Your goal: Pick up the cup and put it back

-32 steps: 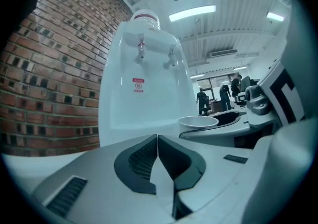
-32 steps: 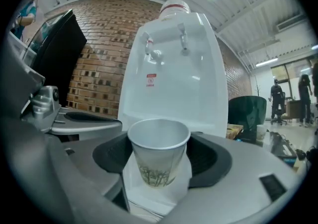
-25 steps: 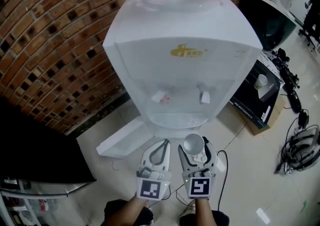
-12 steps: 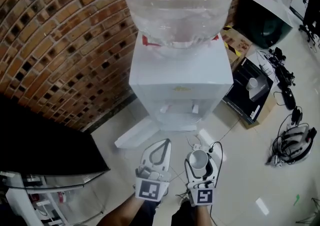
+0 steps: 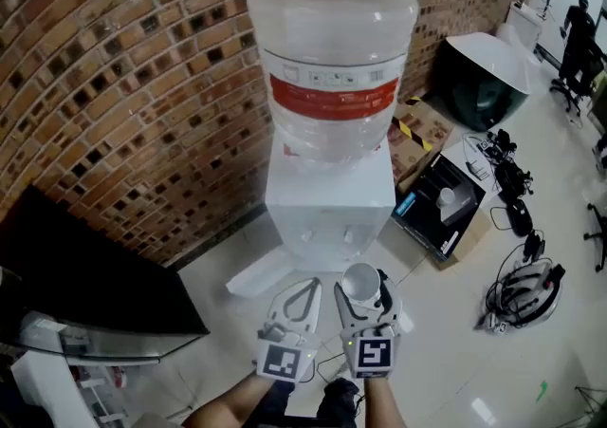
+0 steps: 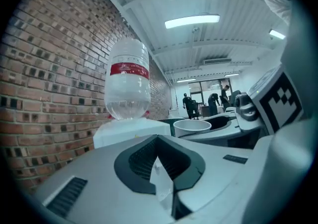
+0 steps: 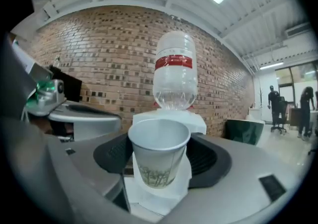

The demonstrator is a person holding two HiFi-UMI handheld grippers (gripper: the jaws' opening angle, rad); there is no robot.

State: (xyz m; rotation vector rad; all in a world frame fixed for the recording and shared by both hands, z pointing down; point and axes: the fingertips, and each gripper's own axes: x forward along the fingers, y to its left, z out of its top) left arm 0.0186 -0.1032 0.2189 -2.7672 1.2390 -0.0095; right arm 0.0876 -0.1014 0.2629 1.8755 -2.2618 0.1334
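brick wall [image 5: 114,84] backs water dispenser [image 5: 332,213] on pale floor [image 5: 446,341]; right tongs [image 5: 364,286] pinch cup [image 7: 158,161], left tongs [image 5: 311,283] pressed together.

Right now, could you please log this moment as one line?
right claw: shut on cup, upright | left claw: shut, empty | dispenser: ahead of both

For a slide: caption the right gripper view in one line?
Right gripper holds an upright paper cup before a water dispenser and brick wall.
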